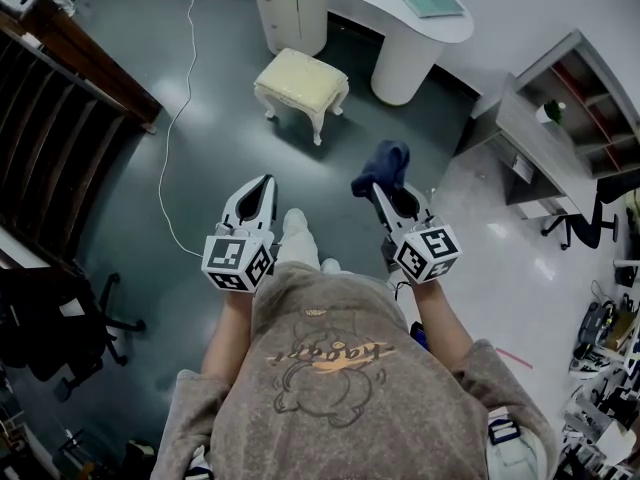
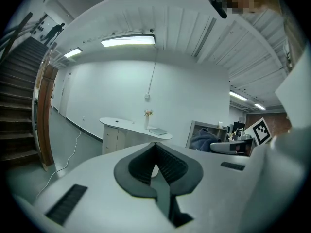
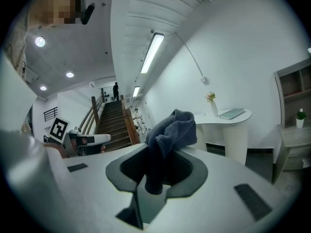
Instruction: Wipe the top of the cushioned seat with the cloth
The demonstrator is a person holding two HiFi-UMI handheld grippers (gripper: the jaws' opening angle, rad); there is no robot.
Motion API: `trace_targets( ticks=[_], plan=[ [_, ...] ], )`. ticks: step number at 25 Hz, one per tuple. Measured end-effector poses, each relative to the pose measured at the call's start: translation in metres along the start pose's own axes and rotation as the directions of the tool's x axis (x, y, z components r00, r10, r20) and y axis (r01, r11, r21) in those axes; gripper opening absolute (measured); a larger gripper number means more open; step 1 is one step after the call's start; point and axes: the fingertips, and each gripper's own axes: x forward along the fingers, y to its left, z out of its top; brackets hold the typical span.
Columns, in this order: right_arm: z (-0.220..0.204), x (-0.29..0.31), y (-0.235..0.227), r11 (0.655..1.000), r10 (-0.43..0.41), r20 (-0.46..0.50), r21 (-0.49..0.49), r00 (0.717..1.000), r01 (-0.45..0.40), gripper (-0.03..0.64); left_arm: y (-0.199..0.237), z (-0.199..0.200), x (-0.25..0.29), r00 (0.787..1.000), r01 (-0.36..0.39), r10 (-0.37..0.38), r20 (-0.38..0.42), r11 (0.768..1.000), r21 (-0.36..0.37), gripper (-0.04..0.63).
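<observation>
A cream cushioned seat on white carved legs stands on the dark floor ahead, well beyond both grippers. My right gripper is shut on a dark blue cloth, which bunches above its jaws; in the right gripper view the cloth rises out of the closed jaws. My left gripper is held level beside it, shut with nothing in it, and its pads meet in the left gripper view. Both grippers hover in the air, pointing forward.
A white curved counter with a green book stands behind the seat. A wooden staircase runs along the left. A white cable trails over the floor. A grey shelf unit stands right, an office chair lower left.
</observation>
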Motion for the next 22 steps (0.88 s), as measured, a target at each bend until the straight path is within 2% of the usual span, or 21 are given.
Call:
trace_targets(
  ticks=[7,14,22],
  plan=[
    [0.007,0.020,-0.027,1.000,-0.011,0.004,-0.009,1.000,0.011,0.101,0.006,0.004,0.035,1.000,0.017,-0.017,0.001,1.000,-0.001,0.015],
    [0.020,0.058,-0.063,0.999,-0.033,-0.002,0.010,0.999,0.033,0.101,0.028,0.019,0.093,0.999,0.038,-0.038,-0.003,0.999,-0.007,0.015],
    [0.042,0.129,-0.097,0.999,-0.047,-0.019,0.012,0.999,0.047,0.101,0.074,0.035,0.169,0.998,0.060,-0.060,-0.028,0.998,-0.019,0.015]
  ],
)
